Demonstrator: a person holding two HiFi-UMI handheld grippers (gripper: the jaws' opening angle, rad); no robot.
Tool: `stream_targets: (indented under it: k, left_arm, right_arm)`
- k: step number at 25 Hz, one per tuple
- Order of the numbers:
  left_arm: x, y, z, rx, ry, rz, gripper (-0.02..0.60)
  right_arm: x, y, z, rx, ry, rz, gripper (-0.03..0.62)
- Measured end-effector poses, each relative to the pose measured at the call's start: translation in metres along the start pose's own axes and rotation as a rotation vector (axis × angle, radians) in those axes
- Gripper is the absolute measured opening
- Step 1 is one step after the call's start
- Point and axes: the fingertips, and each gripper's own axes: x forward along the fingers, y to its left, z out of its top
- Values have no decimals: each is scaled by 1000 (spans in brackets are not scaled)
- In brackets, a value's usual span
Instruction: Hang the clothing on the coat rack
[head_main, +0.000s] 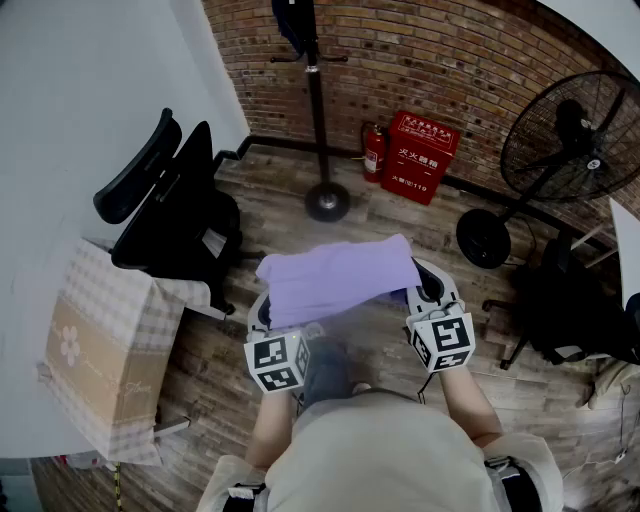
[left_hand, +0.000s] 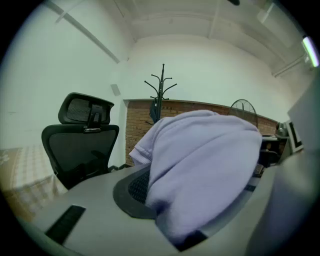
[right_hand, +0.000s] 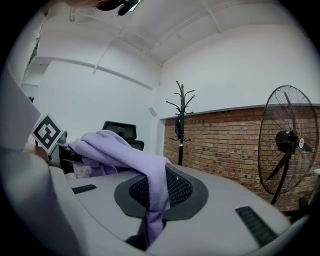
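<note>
A lilac garment (head_main: 335, 278) is stretched between my two grippers above the wooden floor. My left gripper (head_main: 268, 312) is shut on its left edge, and the cloth (left_hand: 200, 170) bulges over the jaws and hides the right one. My right gripper (head_main: 428, 285) is shut on the right edge, where a fold of the cloth (right_hand: 152, 192) is pinched between the pads. The black coat rack (head_main: 320, 110) stands ahead by the brick wall with a dark item on a high hook. It is also the thin black coat rack (left_hand: 161, 92) and the coat rack (right_hand: 181, 120) in the gripper views.
A black office chair (head_main: 175, 205) stands at the left beside a checked paper bag (head_main: 105, 350). A red extinguisher box (head_main: 420, 155) and extinguisher (head_main: 374, 152) sit by the wall. A large floor fan (head_main: 565, 140) and dark bags (head_main: 565, 310) are at the right.
</note>
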Motion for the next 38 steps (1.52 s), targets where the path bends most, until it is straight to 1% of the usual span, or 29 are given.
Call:
stream_targets:
  k: [3, 6, 13, 23, 28, 34, 38]
  left_arm:
    - [-37, -22, -10, 6, 7, -2, 83]
    - [-64, -37, -10, 33, -7, -5, 83]
    - [-97, -43, -8, 47, -40, 10, 83]
    - [-109, -44, -6, 38, -70, 19, 83]
    - [-112, -46, -8, 27, -82, 28, 83]
    - [-113, -46, -7, 28, -84, 26, 83]
    - [-104, -45, -5, 33, -83, 16, 83]
  right_arm:
    - [-43, 3, -1, -23, 0, 10, 12]
    - [-75, 5, 0, -4, -13, 8, 12]
    - [-104, 16, 6, 4, -59, 16, 12]
    - [-110, 21, 14, -9, -88, 40, 12]
    - [-114, 22, 15, -37, -100, 42, 13]
    - [-112, 22, 15, -34, -100, 43, 14]
    - [-108, 18, 13, -22, -97, 36, 14]
